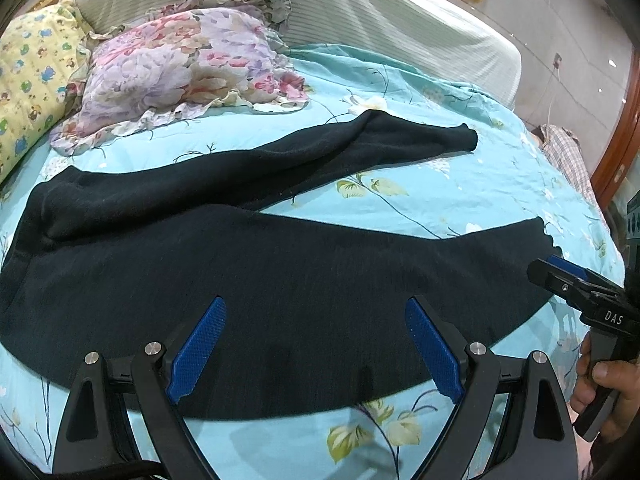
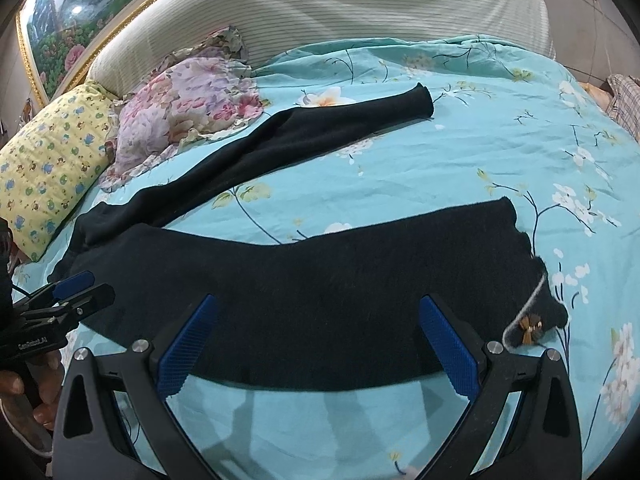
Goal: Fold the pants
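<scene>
Black pants spread on floral bedsheet — left gripper open above, 2 pillows behind.

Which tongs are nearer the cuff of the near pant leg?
Right. The right tongs hover open right at the near leg's cuff; the left tongs hover open over that leg's middle.

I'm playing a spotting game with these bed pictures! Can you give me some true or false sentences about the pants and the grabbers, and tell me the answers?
1. The pants are black. True.
2. The two pant legs lie stacked on each other. False: they spread apart in a V, with bedsheet showing between them.
3. The left gripper is open. True.
4. The right gripper is squeezing the pants. False: it is open, holding nothing.
5. A flowery pillow sits beyond the pants. True.
6. The bedsheet is plain white. False: it is turquoise with flowers.
</scene>
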Action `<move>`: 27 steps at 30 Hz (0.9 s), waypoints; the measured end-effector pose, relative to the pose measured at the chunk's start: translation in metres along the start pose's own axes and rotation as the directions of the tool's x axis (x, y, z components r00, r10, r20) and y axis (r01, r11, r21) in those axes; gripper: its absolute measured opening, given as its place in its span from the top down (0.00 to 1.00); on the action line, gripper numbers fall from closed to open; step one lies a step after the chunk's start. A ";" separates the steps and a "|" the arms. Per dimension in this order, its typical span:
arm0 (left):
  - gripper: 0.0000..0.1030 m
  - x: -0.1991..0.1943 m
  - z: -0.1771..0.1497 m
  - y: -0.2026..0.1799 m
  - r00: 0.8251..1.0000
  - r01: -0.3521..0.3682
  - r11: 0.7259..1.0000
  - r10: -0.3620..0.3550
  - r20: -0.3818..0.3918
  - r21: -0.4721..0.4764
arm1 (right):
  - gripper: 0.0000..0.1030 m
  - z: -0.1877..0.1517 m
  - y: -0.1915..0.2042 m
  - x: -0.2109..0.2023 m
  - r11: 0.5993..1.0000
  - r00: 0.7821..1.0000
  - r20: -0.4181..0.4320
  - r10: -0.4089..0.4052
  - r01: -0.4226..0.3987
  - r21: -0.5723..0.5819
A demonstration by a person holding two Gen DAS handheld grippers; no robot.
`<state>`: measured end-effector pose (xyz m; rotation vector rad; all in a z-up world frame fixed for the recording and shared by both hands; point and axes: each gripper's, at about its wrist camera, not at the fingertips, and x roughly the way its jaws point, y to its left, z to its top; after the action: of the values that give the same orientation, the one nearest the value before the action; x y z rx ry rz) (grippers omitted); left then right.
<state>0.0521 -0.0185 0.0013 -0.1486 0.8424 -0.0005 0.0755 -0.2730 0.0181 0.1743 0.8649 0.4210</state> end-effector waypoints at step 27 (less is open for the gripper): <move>0.11 0.069 0.104 -0.016 1.000 -0.013 0.996 0.015 -0.027 0.086 | 0.02 0.108 -0.040 0.051 0.999 1.000 0.009 0.020 -0.020 0.033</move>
<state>0.1762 -0.0253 0.0198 -0.0622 0.8697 -0.0255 0.1996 -0.2856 0.0390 0.2153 0.8627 0.4243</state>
